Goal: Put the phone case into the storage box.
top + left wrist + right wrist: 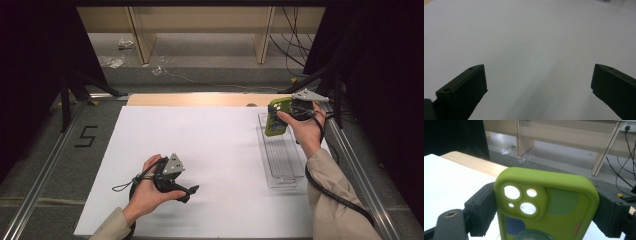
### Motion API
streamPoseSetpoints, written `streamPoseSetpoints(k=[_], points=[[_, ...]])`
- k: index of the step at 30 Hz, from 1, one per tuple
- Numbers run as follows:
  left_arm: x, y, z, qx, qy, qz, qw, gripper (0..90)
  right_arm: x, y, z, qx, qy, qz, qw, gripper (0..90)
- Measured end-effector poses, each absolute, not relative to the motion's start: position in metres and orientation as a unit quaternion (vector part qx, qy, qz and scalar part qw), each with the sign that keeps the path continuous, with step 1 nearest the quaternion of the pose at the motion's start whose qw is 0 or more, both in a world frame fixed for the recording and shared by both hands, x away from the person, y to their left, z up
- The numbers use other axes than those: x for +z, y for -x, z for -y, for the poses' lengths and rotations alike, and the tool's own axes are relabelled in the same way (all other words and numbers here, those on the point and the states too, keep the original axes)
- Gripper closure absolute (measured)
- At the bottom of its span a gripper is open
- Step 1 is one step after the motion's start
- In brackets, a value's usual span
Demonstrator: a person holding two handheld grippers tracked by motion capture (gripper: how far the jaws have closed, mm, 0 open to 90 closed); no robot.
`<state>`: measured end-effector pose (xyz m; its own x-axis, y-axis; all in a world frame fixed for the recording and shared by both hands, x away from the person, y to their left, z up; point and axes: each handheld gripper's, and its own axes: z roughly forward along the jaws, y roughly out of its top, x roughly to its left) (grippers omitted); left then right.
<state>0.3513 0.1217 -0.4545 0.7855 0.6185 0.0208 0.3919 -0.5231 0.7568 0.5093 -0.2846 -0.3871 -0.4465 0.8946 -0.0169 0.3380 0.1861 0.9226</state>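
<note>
A green phone case [276, 118] [546, 207] with camera cut-outs is held up in the air at the table's far right. My right gripper [283, 113] [544, 212] is shut on it, its black pads [480, 206] pressing the case's two long sides. The case hangs above the far end of a clear plastic tray [282, 172]. My left gripper [192, 192] [539, 85] rests low over the white sheet [200, 145] near the front left, its jaws wide open with nothing between them.
The white sheet [529, 32] covers most of the table, with a strip of bare wood [200, 99] along the far edge. Metal rails [360, 175] run down both sides. Beyond the table stand wooden furniture legs [524, 137] and loose cables [624, 170].
</note>
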Motion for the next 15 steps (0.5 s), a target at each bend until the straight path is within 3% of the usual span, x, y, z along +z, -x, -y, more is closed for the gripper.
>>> streamPoseSetpoints(k=[15], points=[[-0.4545,-0.3513,-0.1217,0.145,-0.861,-0.293,0.391,0.0,-0.3901,-0.5192,0.2788,0.461,-0.44,-0.711,0.299,17.3]])
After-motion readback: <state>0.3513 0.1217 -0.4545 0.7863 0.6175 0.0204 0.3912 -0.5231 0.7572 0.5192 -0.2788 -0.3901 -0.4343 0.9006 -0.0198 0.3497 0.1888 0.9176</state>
